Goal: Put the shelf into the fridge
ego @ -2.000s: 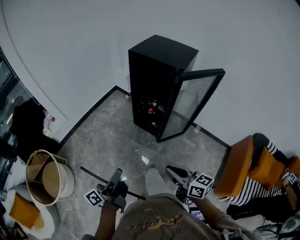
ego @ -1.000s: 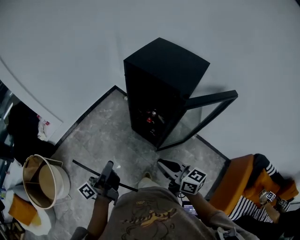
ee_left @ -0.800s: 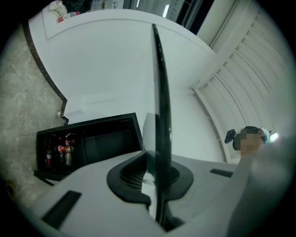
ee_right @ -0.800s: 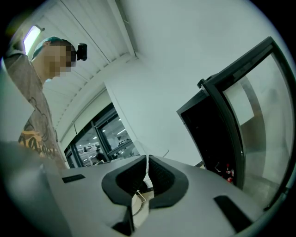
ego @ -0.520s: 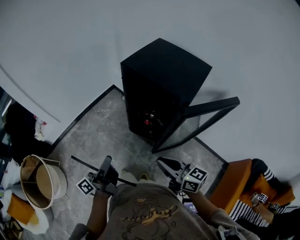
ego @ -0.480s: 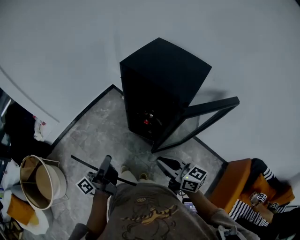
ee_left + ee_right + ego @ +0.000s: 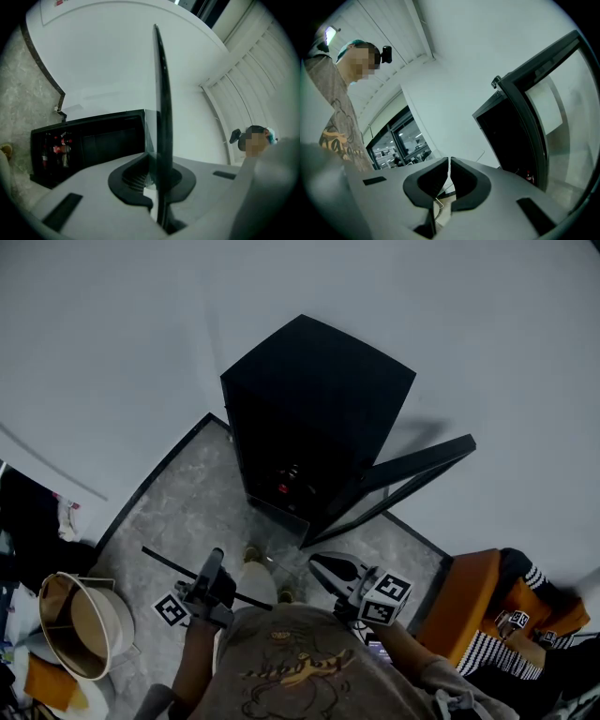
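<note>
The black fridge (image 7: 319, 399) stands against the white wall with its glass door (image 7: 403, 479) swung open to the right; red-capped bottles (image 7: 286, 486) show low inside. The shelf (image 7: 169, 562) is a glass pane with a black edge strip, held low in front of the fridge. My left gripper (image 7: 211, 570) is shut on the strip, which rises edge-on (image 7: 161, 93) between the jaws in the left gripper view (image 7: 157, 180). My right gripper (image 7: 321, 564) has its jaws together (image 7: 449, 176), with a thin clear pane edge between them. The open door (image 7: 543, 103) shows at the right of the right gripper view.
A cream bucket (image 7: 70, 624) stands on the grey stone floor at lower left. An orange chair (image 7: 469, 606) with striped cloth is at lower right. Dark bags (image 7: 28, 512) lie at the left wall. The person's feet (image 7: 253, 559) are just before the fridge.
The person has stepped closer to the fridge, which now fills more of the head view. Both grippers keep their hold on the shelf, carried forward with them.
</note>
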### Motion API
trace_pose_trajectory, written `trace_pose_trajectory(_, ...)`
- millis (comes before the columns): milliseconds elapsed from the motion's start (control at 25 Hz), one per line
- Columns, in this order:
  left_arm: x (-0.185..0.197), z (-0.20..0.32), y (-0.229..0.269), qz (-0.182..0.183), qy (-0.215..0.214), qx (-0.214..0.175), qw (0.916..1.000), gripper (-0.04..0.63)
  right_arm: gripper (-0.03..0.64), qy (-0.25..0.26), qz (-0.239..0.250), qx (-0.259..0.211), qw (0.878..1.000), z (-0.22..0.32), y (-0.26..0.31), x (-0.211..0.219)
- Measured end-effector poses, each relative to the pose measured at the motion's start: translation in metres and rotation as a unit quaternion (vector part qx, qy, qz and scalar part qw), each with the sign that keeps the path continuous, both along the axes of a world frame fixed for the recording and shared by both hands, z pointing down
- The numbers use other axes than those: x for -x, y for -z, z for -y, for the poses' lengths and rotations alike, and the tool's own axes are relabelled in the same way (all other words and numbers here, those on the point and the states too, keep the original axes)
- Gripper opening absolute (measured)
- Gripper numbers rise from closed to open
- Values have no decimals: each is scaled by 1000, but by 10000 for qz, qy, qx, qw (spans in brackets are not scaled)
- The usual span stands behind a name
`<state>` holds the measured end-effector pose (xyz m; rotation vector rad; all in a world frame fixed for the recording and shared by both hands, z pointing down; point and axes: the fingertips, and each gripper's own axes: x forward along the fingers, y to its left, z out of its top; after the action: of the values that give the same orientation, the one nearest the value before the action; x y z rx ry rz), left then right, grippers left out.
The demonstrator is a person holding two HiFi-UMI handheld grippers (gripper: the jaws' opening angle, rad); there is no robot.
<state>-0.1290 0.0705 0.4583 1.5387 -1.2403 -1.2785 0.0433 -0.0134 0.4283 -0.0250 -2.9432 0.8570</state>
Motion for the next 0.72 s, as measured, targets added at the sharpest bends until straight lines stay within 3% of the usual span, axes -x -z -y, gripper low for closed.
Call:
trace_pose_trajectory(400, 32, 26, -42, 37, -260, 155, 9995, 15, 29, -144, -127, 72, 9998, 13, -6, 29)
trace_pose_trajectory(720, 41, 32, -91, -349, -290, 296, 9985, 15, 29, -59, -373, 140, 9992, 14, -9, 41)
